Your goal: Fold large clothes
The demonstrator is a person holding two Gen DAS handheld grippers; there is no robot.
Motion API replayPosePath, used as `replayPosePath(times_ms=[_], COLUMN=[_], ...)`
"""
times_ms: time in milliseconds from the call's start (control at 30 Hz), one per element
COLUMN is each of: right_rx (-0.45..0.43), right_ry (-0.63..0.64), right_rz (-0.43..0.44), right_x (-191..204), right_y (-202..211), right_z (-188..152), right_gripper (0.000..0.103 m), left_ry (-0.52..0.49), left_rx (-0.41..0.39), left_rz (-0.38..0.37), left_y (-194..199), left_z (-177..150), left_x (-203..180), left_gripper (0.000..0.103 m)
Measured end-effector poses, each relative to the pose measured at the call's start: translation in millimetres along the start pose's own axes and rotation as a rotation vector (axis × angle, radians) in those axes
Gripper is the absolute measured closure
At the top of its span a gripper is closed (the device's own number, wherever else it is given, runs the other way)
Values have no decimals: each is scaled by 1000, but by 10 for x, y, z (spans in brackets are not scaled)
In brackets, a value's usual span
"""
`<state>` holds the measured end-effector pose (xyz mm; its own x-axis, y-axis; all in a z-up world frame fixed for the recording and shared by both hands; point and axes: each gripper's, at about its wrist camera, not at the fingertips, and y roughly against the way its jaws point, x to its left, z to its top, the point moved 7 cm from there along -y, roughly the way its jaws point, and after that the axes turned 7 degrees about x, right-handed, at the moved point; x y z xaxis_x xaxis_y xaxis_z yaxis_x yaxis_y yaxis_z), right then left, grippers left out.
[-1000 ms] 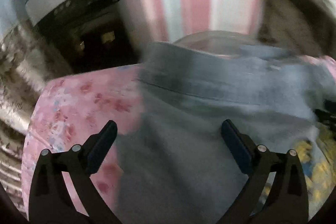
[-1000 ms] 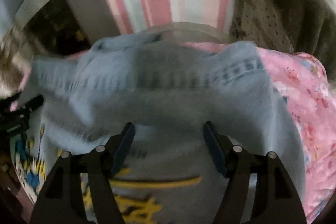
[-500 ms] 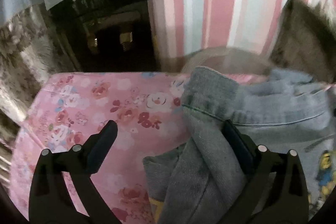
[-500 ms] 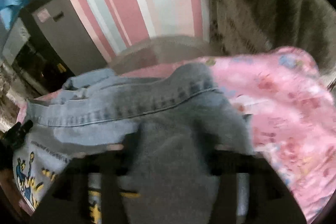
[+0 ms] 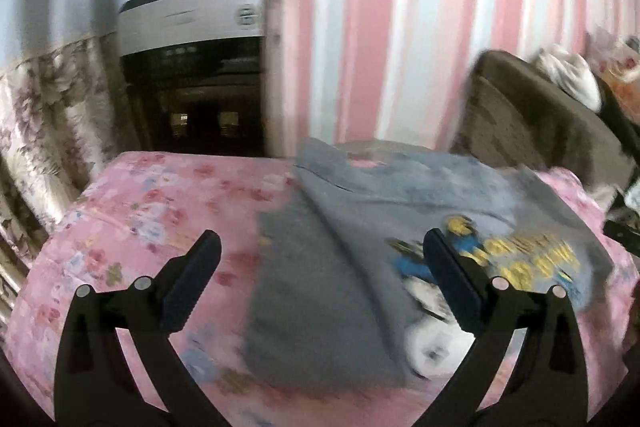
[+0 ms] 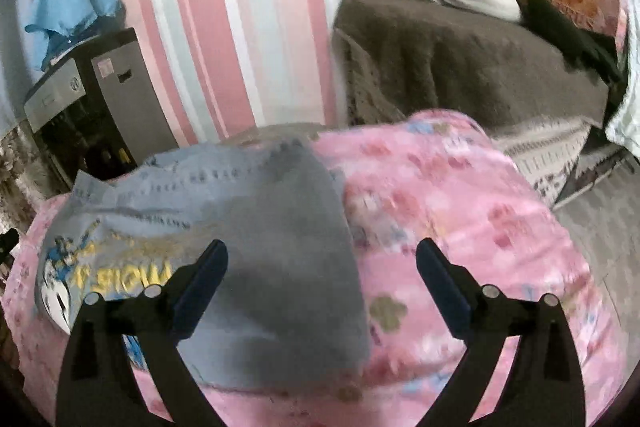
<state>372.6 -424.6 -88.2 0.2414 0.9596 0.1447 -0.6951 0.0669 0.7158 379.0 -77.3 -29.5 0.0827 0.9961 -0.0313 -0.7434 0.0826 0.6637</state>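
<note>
A grey-blue denim garment (image 5: pixel 320 267) with a yellow and blue cartoon print lies folded on the pink floral cover (image 5: pixel 140 211). In the right wrist view the same garment (image 6: pixel 280 247) lies left of centre, its print at the far left. My left gripper (image 5: pixel 320 279) hangs open above the garment's left fold, with nothing between its pads. My right gripper (image 6: pixel 320 279) is above the garment's right edge; its jaws are opening, and nothing is gripped between them.
A striped pink and white wall (image 5: pixel 360 27) is behind. A dark appliance (image 5: pixel 196 67) with blue cloth on top stands at the left. A brown-covered sofa (image 6: pixel 460 67) with a white bundle stands at the right. Grey floor (image 6: pixel 600 227) shows at the right.
Both grippers have pulled back and risen from the garment. The right gripper has opened wider. The garment, bunched before, now lies flat and folded on the pink cover.
</note>
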Motion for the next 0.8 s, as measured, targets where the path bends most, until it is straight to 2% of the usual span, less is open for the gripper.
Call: replayPosePath(times_ms=[67, 167, 267, 433, 600, 700, 800], right_rx=[19, 65, 96, 120, 133, 167, 205], right_ry=[-4, -2, -27, -53, -77, -45, -6], right_rz=[8, 20, 28, 65, 102, 171, 148], right_x=[-37, -45, -42, -57, -8, 152, 264], right_y=[-74, -222, -326, -384, -375, -413, -493], right_z=[-88, -208, -259, -333, -397, -450, -521], right_gripper=[8, 8, 8, 8, 8, 7, 3], left_ry=[-43, -28, -55, -19, -116, -99, -89], left_rx=[23, 79, 115, 166, 175, 182, 196], left_rz=[-30, -99, -67, -76, 62, 52, 40], left_y=[9, -78, -241, -539, -778, -857, -900], left_z=[-76, -135, -145, -205, -338, -368, -360], left_x=[-256, -543, -794, -1018, -1149, -1130, -1108], left_gripper=[3, 3, 3, 3, 3, 3, 3])
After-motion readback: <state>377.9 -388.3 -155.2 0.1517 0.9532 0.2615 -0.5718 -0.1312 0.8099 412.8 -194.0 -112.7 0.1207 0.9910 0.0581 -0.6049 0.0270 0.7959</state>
